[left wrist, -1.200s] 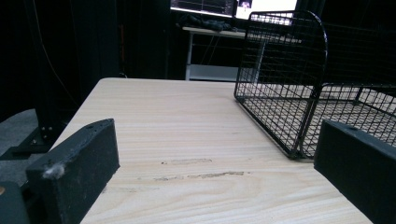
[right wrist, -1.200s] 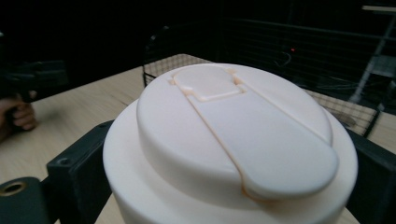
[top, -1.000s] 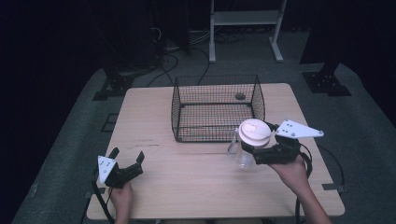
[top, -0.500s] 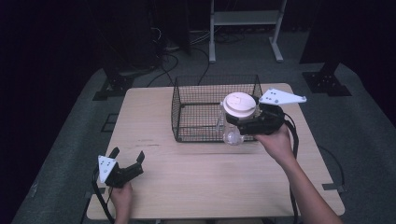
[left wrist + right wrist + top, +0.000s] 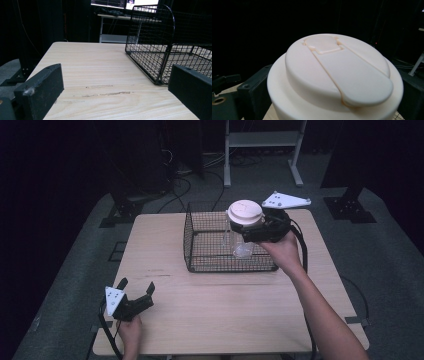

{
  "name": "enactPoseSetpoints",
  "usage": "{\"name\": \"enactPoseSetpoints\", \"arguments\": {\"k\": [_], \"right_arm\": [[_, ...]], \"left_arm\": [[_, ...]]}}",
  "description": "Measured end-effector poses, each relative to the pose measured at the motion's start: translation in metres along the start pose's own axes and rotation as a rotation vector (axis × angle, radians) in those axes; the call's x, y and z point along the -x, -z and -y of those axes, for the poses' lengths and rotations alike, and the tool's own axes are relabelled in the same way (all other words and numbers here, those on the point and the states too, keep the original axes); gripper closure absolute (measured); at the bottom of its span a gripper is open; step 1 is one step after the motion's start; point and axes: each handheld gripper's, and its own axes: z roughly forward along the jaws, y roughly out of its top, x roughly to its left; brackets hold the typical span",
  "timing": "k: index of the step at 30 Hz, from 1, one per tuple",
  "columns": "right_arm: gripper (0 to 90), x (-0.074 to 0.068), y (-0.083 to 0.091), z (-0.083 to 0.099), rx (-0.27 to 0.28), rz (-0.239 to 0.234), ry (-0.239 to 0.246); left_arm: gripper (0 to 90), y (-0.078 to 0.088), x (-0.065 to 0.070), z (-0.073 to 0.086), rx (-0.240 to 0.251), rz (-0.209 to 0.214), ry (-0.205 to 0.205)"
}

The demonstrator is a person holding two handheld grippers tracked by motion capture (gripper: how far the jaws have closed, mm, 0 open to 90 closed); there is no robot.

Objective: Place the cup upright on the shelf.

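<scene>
Carried up and forward from the table's right side, the clear plastic jar with a cream flip-top lid (image 5: 244, 222) now hangs over the black wire basket (image 5: 210, 262), clamped in the right gripper (image 5: 250, 231). Basket contents are unclear; the likely next move is lowering and releasing inside. Left gripper (image 5: 136, 296) rests near the front-left corner, jaws apart.

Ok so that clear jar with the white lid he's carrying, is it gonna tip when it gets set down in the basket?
Possibly. The clear jar is tall with a wide white lid, so it looks top-heavy. It appears empty, so probably light. The wire basket floor is an open grid, an uneven footing. The right gripper grips just under the lid, which should steady it.
</scene>
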Motion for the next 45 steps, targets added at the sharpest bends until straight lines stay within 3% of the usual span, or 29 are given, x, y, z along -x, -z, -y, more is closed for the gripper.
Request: {"name": "enactPoseSetpoints", "arguments": {"k": [16, 30, 45], "right_arm": [[4.6, 0.018, -0.038, -0.001, -0.017, 0.030, -0.028], [4.6, 0.034, -0.053, 0.001, -0.023, 0.053, -0.052], [4.6, 0.039, -0.071, 0.010, -0.034, 0.055, -0.069]], "left_arm": [[0.0, 0.000, 0.000, 0.000, 0.002, 0.000, 0.000], [0.0, 0.000, 0.000, 0.000, 0.001, -0.001, -0.002], [0.0, 0.000, 0.000, 0.000, 0.003, -0.003, -0.004]]}}
